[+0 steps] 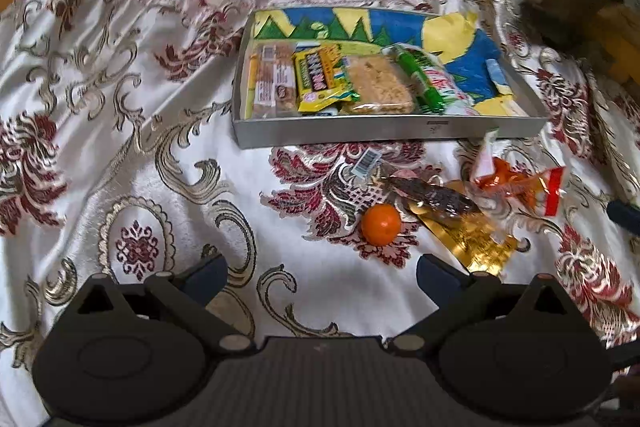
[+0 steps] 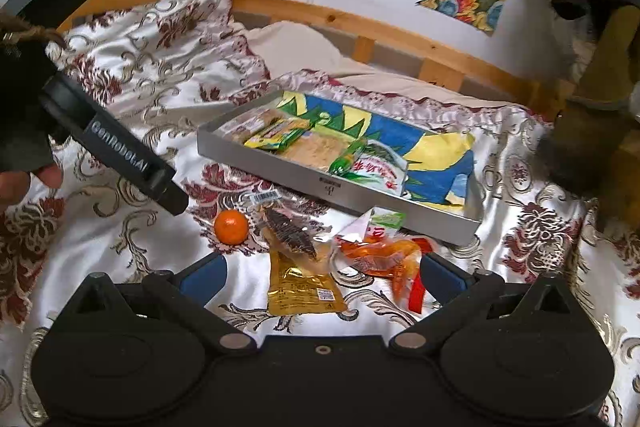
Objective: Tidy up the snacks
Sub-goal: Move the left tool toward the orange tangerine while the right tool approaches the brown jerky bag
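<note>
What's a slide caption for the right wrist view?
Open right gripper above gold foil packet and small orange fruit, silver metal tray half-filled.

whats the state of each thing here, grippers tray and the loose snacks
left gripper: open, empty, above the bedspread
right gripper: open, empty
tray: on the bedspread, partly filled with a row of snack packs
orange: loose, outside the tray
gold packet: flat on the bedspread, outside the tray
dark snack pack: overlaps the gold packet's far end
orange wrapper: crumpled, outside the tray
</note>
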Tool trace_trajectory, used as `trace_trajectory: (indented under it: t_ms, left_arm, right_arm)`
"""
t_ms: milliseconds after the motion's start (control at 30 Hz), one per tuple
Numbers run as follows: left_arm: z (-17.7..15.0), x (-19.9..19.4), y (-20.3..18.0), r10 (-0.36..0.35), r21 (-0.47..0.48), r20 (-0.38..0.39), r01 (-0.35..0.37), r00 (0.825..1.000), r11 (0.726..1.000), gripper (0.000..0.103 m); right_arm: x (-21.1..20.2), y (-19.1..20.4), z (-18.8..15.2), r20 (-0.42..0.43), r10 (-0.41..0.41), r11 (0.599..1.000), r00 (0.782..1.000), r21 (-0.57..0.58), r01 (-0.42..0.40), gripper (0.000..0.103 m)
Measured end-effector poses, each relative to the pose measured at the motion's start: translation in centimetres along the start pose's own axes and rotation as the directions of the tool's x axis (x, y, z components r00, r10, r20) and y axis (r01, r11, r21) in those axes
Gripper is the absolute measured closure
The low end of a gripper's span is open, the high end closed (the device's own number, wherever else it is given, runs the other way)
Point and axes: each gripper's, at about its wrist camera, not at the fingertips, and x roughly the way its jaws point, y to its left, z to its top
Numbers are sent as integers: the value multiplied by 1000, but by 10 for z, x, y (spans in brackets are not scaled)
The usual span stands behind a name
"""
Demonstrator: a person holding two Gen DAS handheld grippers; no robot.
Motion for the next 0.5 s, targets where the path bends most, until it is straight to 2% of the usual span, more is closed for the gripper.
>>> trace_trajectory:
  t_ms: [167, 333, 500]
  left_arm:
    - [4, 13, 7, 2, -42, -30, -4, 1000, 999, 1]
    - [3, 19, 9, 18, -46, -41, -20, 999, 999, 1]
    - [6, 23, 7, -7, -57, -38, 5, 999, 998, 1]
  right_arm:
    - [16, 5, -3, -12, -11, 999, 1000, -49, 11, 1]
    - [31, 10, -7, -9, -30, 994, 1000, -109, 29, 1]
    - [43, 12, -9, 1, -4, 991, 1000, -135, 4, 1]
